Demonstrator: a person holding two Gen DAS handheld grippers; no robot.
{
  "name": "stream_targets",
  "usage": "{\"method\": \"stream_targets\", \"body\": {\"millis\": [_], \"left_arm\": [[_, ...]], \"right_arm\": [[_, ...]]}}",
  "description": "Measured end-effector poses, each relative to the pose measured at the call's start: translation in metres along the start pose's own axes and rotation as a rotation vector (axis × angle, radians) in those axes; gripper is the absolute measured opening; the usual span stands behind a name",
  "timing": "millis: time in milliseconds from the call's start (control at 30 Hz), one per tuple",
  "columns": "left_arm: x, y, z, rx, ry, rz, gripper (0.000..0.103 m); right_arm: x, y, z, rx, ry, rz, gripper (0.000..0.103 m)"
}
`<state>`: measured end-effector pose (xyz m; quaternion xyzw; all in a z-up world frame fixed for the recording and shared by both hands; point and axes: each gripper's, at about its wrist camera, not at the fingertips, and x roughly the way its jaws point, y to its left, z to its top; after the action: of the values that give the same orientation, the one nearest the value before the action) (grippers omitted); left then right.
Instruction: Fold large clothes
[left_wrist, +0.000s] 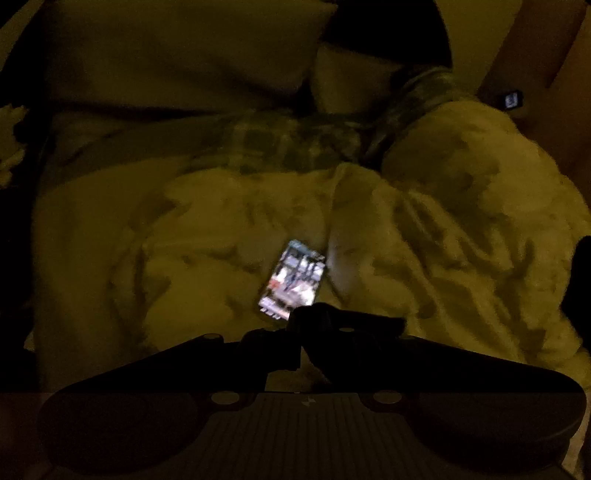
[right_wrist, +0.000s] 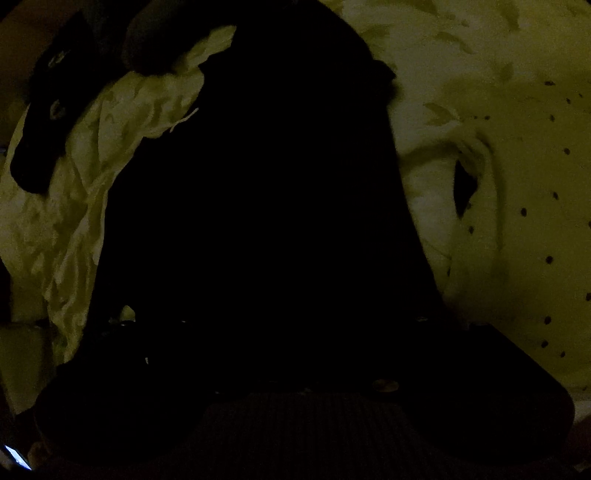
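Phone (left_wrist: 291, 280), screen blurred unreadable, lies on pale bedding (left_wrist: 461, 229); left gripper (left_wrist: 300, 334) and right gripper (right_wrist: 288, 314) jaws too dark to judge.

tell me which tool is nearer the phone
Left. The left tool has its tips right at the phone's near edge; the right tool sees it only as a lit sliver at its view's lower-left corner, off to its side.
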<state>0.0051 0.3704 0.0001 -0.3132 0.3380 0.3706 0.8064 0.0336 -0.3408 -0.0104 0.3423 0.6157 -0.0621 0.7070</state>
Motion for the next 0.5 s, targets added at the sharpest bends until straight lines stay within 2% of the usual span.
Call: {"method": "stream_targets", "body": {"millis": [100,300,400,500], "left_arm": [[0.005,0.004,-0.010,0.002,0.047,0.012,0.046],[0.020,-0.014,-0.029,0.004,0.101,-0.001,0.047],[0.016,-0.048,-0.035,0.053,0.095,-0.081,0.047],[0.000,-0.117,-0.054,0.224,0.112,-0.239,0.047]], "right_arm": [[0.001,0.001,-0.001,-0.006,0.003,0.001,0.082],[0.001,-0.003,-0.003,0.012,0.001,-0.007,0.082],[-0.002,-0.006,-0.006,0.014,-0.010,-0.005,0.082],[-0.004,-0.010,-0.007,0.029,-0.019,-0.008,0.082]]}}
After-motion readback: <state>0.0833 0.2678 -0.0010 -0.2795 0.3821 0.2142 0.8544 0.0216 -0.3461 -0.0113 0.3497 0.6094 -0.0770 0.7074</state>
